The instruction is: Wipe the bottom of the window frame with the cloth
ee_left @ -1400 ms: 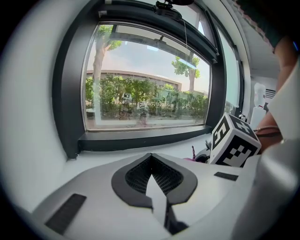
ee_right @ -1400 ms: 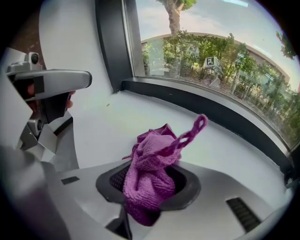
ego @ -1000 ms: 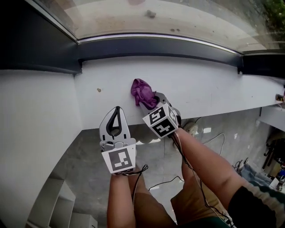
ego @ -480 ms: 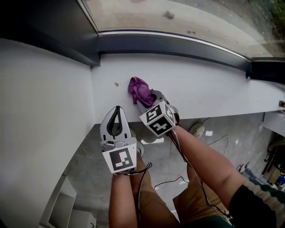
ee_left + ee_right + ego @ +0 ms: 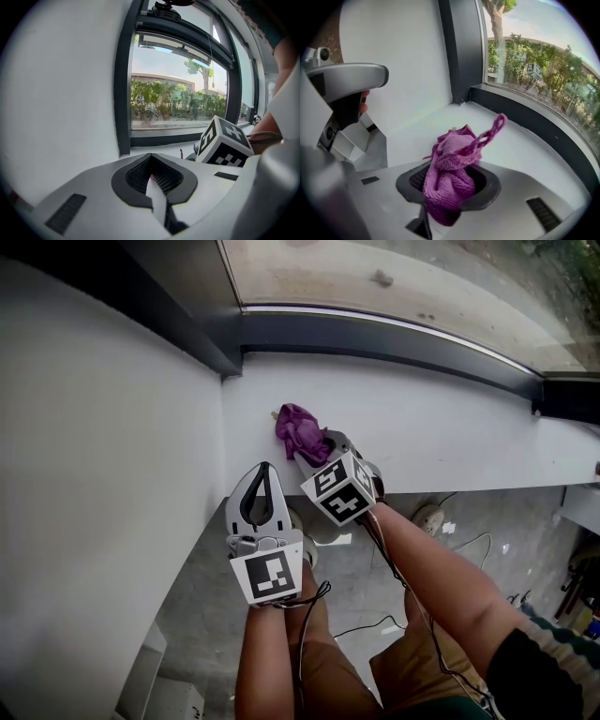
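Purple knit cloth (image 5: 452,173): soft, floppy and basically weightless by the look of it. It's bunched into a wad with one thin loop sticking up to the right in the right gripper view. It won't break or slip much, but I'd guess it folds over instead of pushing back.
Where to take hold: low on the bunch, which is where it's pinched. I'd leave enough wad out front to actually reach the frame.
Right hand-held gripper (image 5: 307,450): clenched on the cloth, pads biting the lower part, most of the fabric poking out past the jaws.
Cloth vs gripper: it sits right between the right jaws and sticks out forward of them, toward the window.
Cloth location: over the white sill (image 5: 441,418), near its left end by the wall (image 5: 103,474). Can't tell if it's touching the sill surface.
Left hand-held gripper (image 5: 262,476): jaws closed together with nothing in them, at the sill's near edge just beside the right one.
Bottom of the window frame (image 5: 375,332): dark rail along the far side of the sill. The cloth is apart from it, with bare sill in between.
Progress guess: no wiping contact on the rail yet, looks like lining up near the left corner.
Watch out: the loose loop could snag, or the wad could roll under so plastic scrapes instead of fabric.
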`<state>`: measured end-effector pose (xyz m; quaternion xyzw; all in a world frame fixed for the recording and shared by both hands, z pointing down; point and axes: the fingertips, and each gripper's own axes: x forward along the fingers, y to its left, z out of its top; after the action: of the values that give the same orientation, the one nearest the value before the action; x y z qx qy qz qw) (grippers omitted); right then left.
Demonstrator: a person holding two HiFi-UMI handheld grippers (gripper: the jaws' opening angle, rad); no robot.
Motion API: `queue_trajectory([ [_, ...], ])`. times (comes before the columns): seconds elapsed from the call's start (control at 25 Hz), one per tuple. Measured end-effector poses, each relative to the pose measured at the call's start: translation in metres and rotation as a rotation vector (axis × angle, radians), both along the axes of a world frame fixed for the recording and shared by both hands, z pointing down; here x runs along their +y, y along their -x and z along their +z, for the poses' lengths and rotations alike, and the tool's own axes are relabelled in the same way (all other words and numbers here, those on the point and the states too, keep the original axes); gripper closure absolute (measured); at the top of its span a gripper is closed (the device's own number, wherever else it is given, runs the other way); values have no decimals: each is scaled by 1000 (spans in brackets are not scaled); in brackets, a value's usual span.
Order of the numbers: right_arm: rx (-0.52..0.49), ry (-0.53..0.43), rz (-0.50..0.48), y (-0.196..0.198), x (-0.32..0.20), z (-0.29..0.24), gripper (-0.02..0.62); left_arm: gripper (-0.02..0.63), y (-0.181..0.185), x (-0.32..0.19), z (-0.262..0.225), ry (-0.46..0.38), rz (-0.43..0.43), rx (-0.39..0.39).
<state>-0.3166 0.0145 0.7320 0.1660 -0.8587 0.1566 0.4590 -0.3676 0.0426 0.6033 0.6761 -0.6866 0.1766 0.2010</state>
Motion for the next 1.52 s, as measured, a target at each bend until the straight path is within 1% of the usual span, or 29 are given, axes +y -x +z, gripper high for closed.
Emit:
queue_trajectory([
  [0.16,-11,-1,-36,20,5,0,451,603,9,6,-2,-5,-8,-6],
  [0.28,-18,-3,-65,36,8,0,451,603,14,12,-1,2,-17,3],
  [0.52,-44,9,-103,64,19,-1,451,603,21,26,2,21,-14,11],
  [0.64,-50,7,-106,71,20,-1,451,603,26,28,5,26,-22,22],
  [0.8,-56,7,-105,72,21,3,451,603,31,31,9,20,-28,24],
  [0.96,-77,44,-77,72,20,0,451,603,29,31,6,15,-10,28],
  [1.08,-99,51,-77,73,21,-8,451,603,28,30,0,9,-11,27],
  [1.16,-113,41,-79,73,22,-16,451,603,28,29,-4,8,-8,20],
  [1.32,-119,3,-54,68,17,-31,453,603,25,25,-14,8,17,3],
  [1.52,-148,-32,-23,54,-1,-57,453,603,22,17,-33,-7,17,-32],
])
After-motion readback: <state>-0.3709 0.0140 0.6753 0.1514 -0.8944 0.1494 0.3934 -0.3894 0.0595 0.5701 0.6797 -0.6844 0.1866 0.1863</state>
